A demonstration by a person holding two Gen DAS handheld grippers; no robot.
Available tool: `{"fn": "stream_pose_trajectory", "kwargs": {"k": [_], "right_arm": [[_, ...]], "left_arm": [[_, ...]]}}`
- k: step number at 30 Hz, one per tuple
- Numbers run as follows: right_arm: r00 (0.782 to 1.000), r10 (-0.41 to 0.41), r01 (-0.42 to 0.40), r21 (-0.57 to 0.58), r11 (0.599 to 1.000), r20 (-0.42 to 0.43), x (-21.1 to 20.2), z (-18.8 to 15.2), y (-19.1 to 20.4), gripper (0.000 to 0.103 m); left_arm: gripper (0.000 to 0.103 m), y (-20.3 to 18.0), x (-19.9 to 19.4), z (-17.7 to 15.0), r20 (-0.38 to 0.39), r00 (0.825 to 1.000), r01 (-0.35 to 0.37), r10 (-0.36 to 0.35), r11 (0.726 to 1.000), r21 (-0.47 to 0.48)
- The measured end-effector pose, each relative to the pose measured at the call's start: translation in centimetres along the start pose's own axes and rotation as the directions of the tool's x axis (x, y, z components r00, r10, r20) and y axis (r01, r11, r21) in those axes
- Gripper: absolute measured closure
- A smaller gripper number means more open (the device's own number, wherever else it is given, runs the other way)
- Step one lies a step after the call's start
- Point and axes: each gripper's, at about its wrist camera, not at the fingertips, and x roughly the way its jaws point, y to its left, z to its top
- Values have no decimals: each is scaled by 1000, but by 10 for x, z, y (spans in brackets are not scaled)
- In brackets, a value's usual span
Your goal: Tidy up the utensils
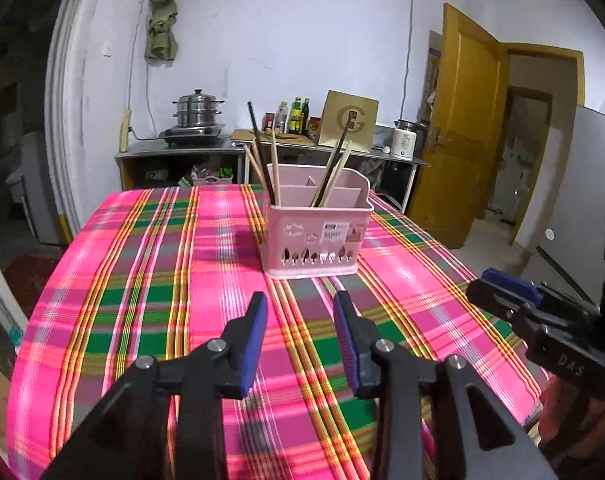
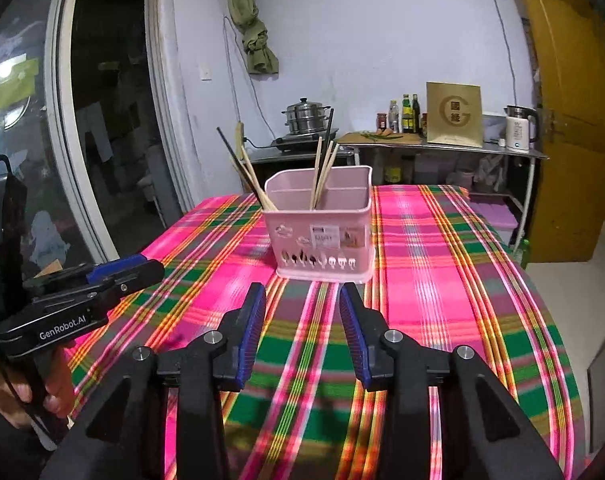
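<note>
A pink utensil holder (image 1: 316,236) (image 2: 320,236) with inner dividers stands in the middle of the plaid-covered table (image 1: 150,288) (image 2: 454,280). Several wooden and dark chopsticks (image 1: 270,160) (image 2: 322,168) lean in its compartments, one bunch at the left and one further right. My left gripper (image 1: 302,304) hovers over the cloth in front of the holder, open, nothing between its blue pads. My right gripper (image 2: 302,296) hangs likewise before the holder, open and empty. Each gripper shows at the edge of the other's view: the right gripper (image 1: 498,284), the left gripper (image 2: 134,268).
Behind the table a steel counter (image 1: 174,152) carries a steamer pot (image 1: 198,108), bottles (image 1: 298,114), a gold box (image 1: 348,124) and a kettle (image 1: 404,140). A yellow door (image 1: 458,128) stands open at the right. A person's hand (image 2: 18,396) holds the left gripper's handle.
</note>
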Motion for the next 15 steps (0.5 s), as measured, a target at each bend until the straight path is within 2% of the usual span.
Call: {"fn": "stream_pose_trajectory", "kwargs": {"k": [9,15], "right_arm": [[999,-39,39,-3,999,-6,-30,-41,15,64],[997,-77,77,-46,996,-1,-31,-51,22,64]], "left_arm": [[67,-8,-27,-33,36,999,-37,37,999,11],[67,-11,-30,-48,28,998,-50,49,998,25]]}}
